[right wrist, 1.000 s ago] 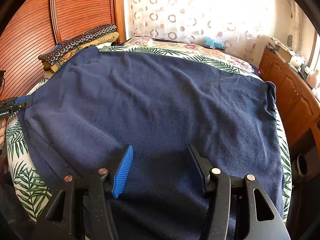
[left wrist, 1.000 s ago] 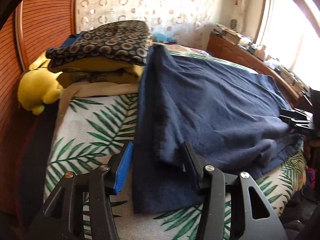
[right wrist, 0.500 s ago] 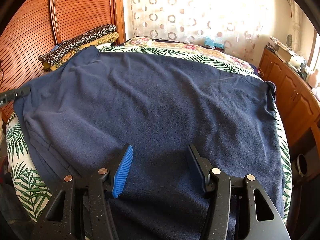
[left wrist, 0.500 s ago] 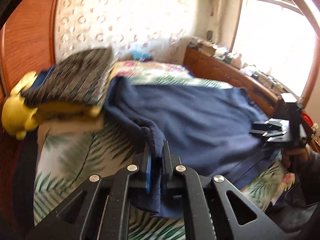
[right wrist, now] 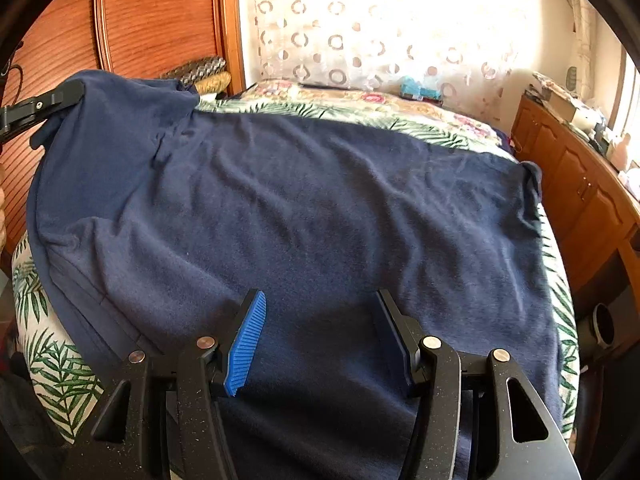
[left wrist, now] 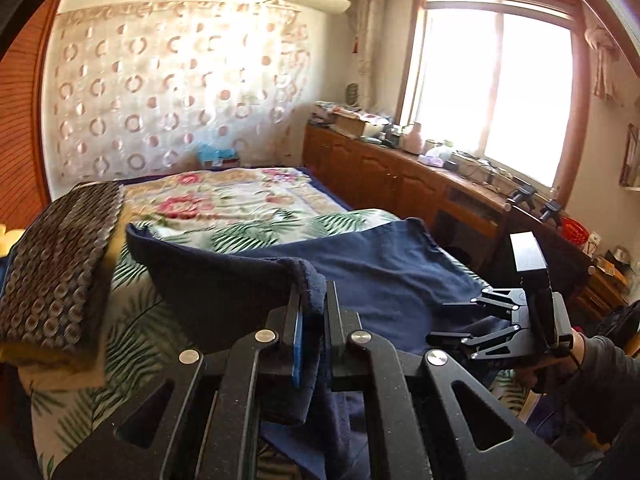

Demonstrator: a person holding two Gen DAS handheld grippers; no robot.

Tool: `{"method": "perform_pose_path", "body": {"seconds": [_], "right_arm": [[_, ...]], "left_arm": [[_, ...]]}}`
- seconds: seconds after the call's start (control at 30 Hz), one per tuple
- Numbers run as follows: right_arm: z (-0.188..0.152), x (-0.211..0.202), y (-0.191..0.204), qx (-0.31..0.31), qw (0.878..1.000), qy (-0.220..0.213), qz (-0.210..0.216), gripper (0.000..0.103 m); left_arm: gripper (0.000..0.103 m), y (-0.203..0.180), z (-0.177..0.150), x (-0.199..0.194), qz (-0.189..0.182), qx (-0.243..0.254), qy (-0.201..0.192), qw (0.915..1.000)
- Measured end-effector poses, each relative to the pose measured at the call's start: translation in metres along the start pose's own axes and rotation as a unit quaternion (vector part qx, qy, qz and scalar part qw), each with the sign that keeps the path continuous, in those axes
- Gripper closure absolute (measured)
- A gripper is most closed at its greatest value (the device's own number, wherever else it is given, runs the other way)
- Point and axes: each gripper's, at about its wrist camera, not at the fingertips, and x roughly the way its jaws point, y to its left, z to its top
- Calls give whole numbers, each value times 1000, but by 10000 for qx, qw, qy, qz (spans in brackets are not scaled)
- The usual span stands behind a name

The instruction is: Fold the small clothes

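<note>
the navy fleece garment (right wrist: pixel 304 216) lies spread across most of the leaf-print bedspread (right wrist: pixel 60 376), flat over its middle and far side, with one near corner pulled up off the bed. that raised corner sits pinched between the fingers of my left gripper (left wrist: pixel 311 312): the jaws are pressed together on the thick rolled hem, and the cloth hangs from them in a slack fold back down to the bed. from my right-hand camera the same gripper shows at the left edge, holding the corner up in front of the wooden headboard (right wrist: pixel 156 20).

my right gripper (right wrist: pixel 320 336) hangs over the near part of the garment with its jaws standing apart; the fleece lies below the gap between the fingers, and nothing is clamped. whether the fingertips brush the cloth i can't quite tell from this angle.

beside the lifted corner a stack of folded clothes (left wrist: pixel 60 280) rests on the bed, a dotted dark piece on top. a wooden cabinet (left wrist: pixel 400 176) runs along the far side under the window (left wrist: pixel 492 88).
</note>
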Motion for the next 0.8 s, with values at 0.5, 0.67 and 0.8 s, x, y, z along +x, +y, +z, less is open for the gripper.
{"method": "perform_pose_path", "body": {"seconds": [0.5,0.67,0.8], "right_arm": [[-2,-40,-20,221,9989,-408,-52,46],[9,-34,-10,164,9990,-420,58,46],[23,-25,3,86,9987,-429,251,46]], "left_arm": [[63,-35,8,24,-249,198,333,9989],[51,-15,-2,18,31,110,425,9990],[21,3,-9,10,127,-80,391,9991]]}}
